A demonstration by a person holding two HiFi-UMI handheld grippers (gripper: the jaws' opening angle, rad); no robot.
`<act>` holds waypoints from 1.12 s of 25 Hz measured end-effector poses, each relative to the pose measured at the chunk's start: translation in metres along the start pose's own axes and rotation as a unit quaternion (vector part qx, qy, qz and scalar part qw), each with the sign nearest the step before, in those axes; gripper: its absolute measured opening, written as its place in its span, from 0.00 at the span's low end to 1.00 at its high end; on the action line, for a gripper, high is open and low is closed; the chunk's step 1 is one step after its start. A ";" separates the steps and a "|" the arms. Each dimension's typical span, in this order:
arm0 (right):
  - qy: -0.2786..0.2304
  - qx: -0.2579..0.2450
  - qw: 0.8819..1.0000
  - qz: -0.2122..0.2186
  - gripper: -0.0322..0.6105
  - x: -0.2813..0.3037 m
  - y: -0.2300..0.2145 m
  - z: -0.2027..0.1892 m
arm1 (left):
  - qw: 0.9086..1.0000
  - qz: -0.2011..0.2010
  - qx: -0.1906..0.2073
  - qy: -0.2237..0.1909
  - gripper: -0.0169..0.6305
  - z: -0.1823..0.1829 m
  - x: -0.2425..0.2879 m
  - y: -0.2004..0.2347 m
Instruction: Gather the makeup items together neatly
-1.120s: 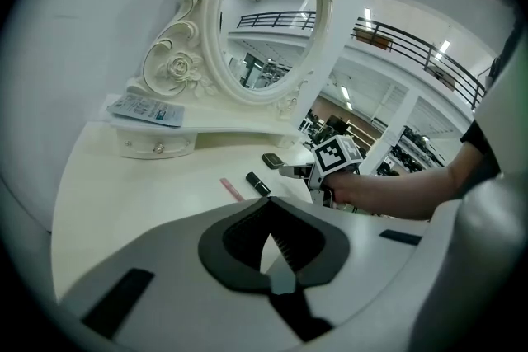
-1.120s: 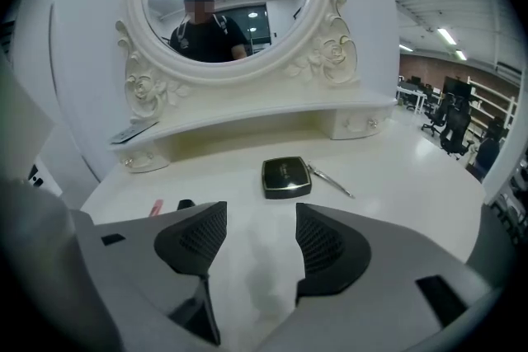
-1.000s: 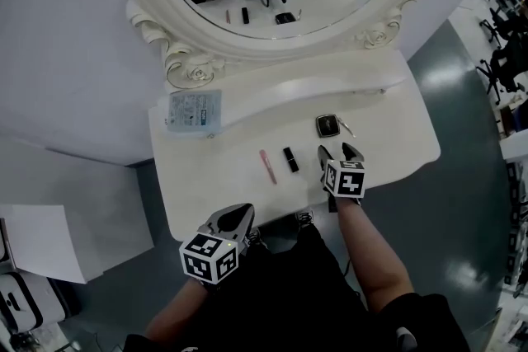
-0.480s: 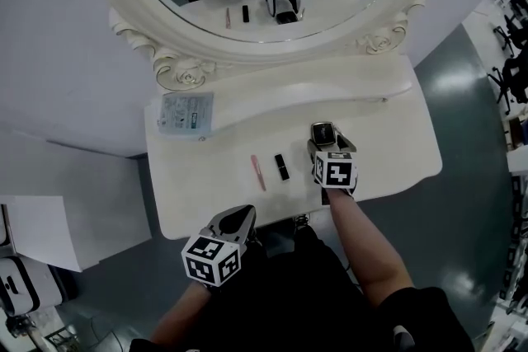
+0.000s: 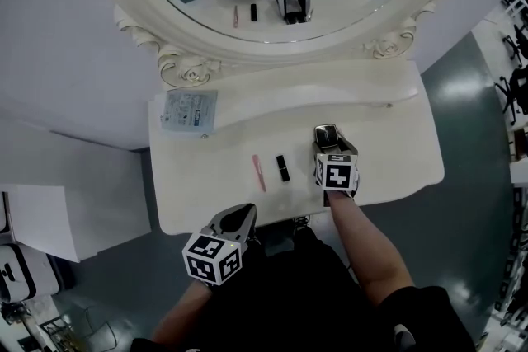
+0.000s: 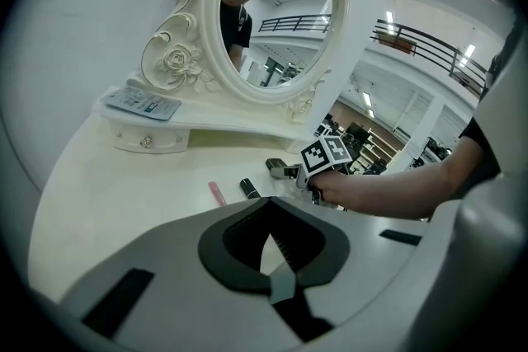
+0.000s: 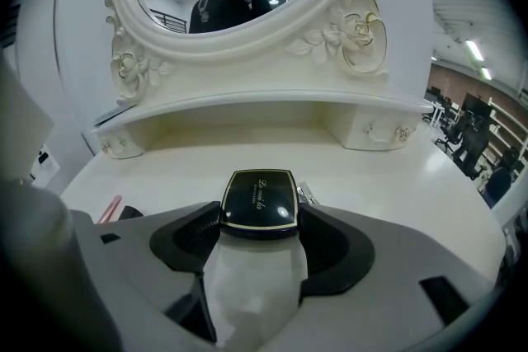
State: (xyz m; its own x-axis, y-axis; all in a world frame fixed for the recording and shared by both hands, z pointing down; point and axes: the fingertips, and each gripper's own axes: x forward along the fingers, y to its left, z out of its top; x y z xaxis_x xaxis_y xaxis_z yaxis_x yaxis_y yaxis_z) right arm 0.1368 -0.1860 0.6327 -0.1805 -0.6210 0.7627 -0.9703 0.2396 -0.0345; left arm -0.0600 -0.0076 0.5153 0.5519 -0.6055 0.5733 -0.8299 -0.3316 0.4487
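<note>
Just now the right claw [image 7: 260, 220] has come up from the near edge of the white vanity tabletop [image 5: 388, 152] and settled over the black square compact with the gold rim [image 7: 258, 195], which lies right of centre in the head view. A second ago the compact lay clear in front of the open claw. The claw spread wider on the way in and has just been drawing together again. The compact now sits between the two pads and I can see no gap at either side, so I'd call that a grasp taking hold, though a light one. A small silver piece [image 7: 307, 194] lies against the compact's right edge, outside the claw. The compact itself hasn't shifted, and neither have the slim pink stick [image 5: 259, 172] and the short black lipstick tube [image 5: 283, 167]. Those two lie side by side left of centre, near each other but apart from the compact. The left claw [image 5: 242, 214] stays low at the bottom of the frame over the tabletop's near edge, clenched on nothing. So none of the gathering is done yet. My guess is that the compact goes next, carried left to join the pair.
</note>
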 end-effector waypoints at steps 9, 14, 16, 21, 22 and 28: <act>-0.013 -0.006 1.000 0.010 0.54 -0.023 0.028 -0.011 | 1.000 -0.014 0.012 0.004 0.04 -0.003 -0.008 0.000; -0.005 -0.009 1.000 0.013 0.54 -0.036 0.041 -0.030 | 0.999 -0.028 0.021 0.008 0.04 -0.006 -0.014 -0.002; -0.004 -0.011 1.000 0.013 0.54 -0.040 0.044 -0.034 | 0.999 -0.033 0.023 0.011 0.04 -0.009 -0.016 -0.002; 0.000 -0.016 1.000 0.010 0.54 -0.046 0.049 -0.046 | 0.999 -0.042 0.029 0.016 0.04 -0.014 -0.021 -0.002; 0.000 -0.018 1.000 0.010 0.54 -0.046 0.050 -0.047 | 0.998 -0.043 0.030 0.017 0.04 -0.015 -0.023 -0.002; 0.004 -0.023 1.000 0.012 0.54 -0.043 0.053 -0.051 | 0.999 -0.040 0.030 0.022 0.04 -0.020 -0.030 0.001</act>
State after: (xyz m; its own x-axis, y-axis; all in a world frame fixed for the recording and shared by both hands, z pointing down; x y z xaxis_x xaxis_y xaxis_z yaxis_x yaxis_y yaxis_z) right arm 0.1014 -0.1088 0.6305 -0.2022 -0.6081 0.7676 -0.9569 0.2894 -0.0229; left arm -0.0755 0.0242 0.5122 0.6183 -0.5436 0.5676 -0.7859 -0.4214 0.4525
